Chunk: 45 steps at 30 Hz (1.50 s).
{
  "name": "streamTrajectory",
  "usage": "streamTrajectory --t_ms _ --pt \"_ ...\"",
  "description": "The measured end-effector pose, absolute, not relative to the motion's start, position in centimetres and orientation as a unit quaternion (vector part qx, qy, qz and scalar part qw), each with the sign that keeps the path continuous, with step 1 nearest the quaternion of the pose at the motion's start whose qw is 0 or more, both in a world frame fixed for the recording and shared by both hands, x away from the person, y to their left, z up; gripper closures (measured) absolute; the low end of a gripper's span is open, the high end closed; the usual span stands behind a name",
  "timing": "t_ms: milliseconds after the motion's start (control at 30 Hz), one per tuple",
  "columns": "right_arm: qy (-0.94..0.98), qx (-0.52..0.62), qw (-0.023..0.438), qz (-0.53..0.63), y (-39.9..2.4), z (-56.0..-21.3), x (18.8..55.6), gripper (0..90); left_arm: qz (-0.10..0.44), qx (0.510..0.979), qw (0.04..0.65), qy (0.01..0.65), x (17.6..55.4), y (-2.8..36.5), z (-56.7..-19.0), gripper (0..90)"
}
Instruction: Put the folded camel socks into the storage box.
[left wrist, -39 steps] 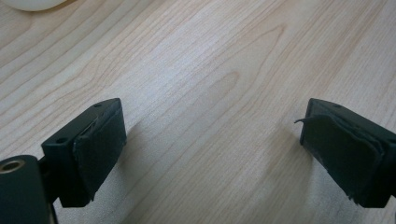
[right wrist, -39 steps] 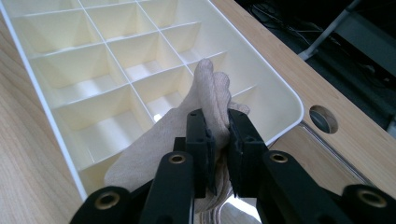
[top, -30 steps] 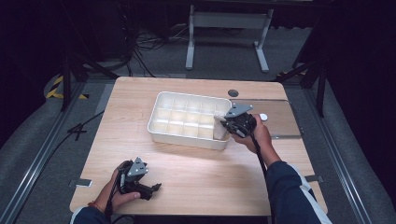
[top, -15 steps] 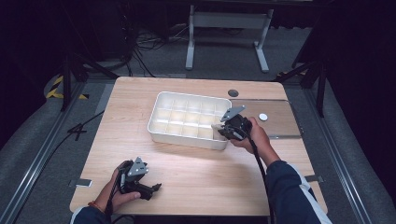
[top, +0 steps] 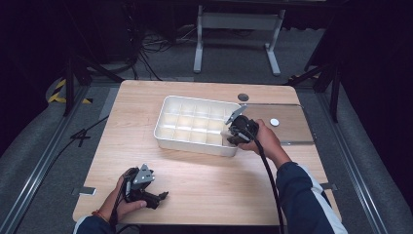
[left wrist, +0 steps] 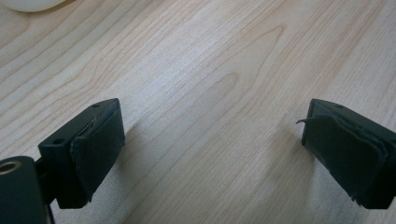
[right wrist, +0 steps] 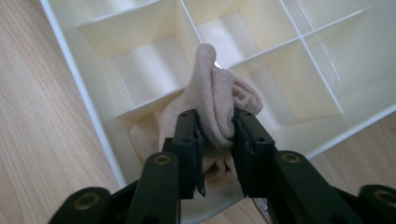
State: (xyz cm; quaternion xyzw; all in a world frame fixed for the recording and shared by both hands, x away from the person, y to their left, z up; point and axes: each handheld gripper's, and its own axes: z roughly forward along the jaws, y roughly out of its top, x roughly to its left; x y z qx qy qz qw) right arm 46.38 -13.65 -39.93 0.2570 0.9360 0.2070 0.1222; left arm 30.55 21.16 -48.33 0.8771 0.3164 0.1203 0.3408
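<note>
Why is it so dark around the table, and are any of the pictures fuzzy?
High view: light falls on the wooden table, the room around is dark. Right gripper view: glare glints on the white tray; the beige cloth is sharp. Left gripper view: the jaws cast soft shadows on the wood, slightly blurred.

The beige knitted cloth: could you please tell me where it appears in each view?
High view: the beige knitted cloth sits right of centre, at the white divided plastic tray's near right corner.
Left gripper view: not in it.
Right gripper view: centre, bunched between the right tongs.
Shared landmark: the pale wooden table.
</note>
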Motion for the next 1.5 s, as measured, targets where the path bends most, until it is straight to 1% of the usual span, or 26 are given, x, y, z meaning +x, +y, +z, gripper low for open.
streamTrajectory --t_ms 33,67,133,267,333,367,400,433,500,767,867,1000,1300,1500 --pt "0.935 0.261 0.123 0.206 -13.7 -39.8 46.5 66.2 0.120 0.877 0.341 0.316 30.5 21.2 -48.3 6.2" --pt "0.933 0.268 0.121 0.208 -13.8 -39.8 46.6 61.0 0.120 0.877 0.341 0.317 30.5 21.2 -48.3 6.2" --pt "0.927 0.284 0.113 0.218 -13.9 -39.7 46.8 55.7 0.120 0.877 0.341 0.317 30.5 21.2 -48.3 6.2" --pt "0.919 0.298 0.106 0.235 -14.1 -39.6 47.0 52.2 0.120 0.876 0.343 0.318 30.5 21.1 -48.4 6.1" --pt "0.916 0.302 0.106 0.242 -14.1 -39.5 47.0 57.0 0.120 0.876 0.343 0.319 30.5 21.1 -48.4 6.1" --pt "0.916 0.302 0.106 0.242 -14.1 -39.5 47.0 57.0 0.120 0.876 0.343 0.319 30.5 21.1 -48.4 6.1" --pt "0.910 0.306 0.115 0.256 -14.1 -39.3 46.9 69.2 0.120 0.875 0.344 0.320 30.5 21.1 -48.4 6.1" --pt "0.910 0.306 0.115 0.256 -14.1 -39.3 46.9 69.2 0.118 0.873 0.346 0.323 30.5 21.1 -48.4 6.1" --pt "0.906 0.307 0.105 0.270 -14.0 -39.4 46.8 76.3 0.116 0.874 0.343 0.323 30.5 21.0 -48.4 5.7" --pt "0.915 0.303 0.113 0.240 -13.6 -40.1 46.9 80.7 0.115 0.875 0.342 0.323 30.5 21.0 -48.4 5.3" --pt "0.922 0.300 0.100 0.223 -13.5 -40.5 46.8 82.2 0.115 0.875 0.342 0.323 30.5 21.0 -48.4 5.2" --pt "0.926 0.301 0.094 0.205 -13.3 -41.4 46.9 82.4 0.115 0.875 0.342 0.323 30.5 21.0 -48.4 5.2" --pt "0.941 0.283 0.099 0.155 -12.0 -41.5 47.2 82.4 0.115 0.874 0.343 0.323 30.6 20.9 -48.4 4.7" --pt "0.944 0.281 0.088 0.149 -11.8 -41.8 47.5 82.6 0.115 0.874 0.343 0.324 30.6 20.9 -48.4 4.7"
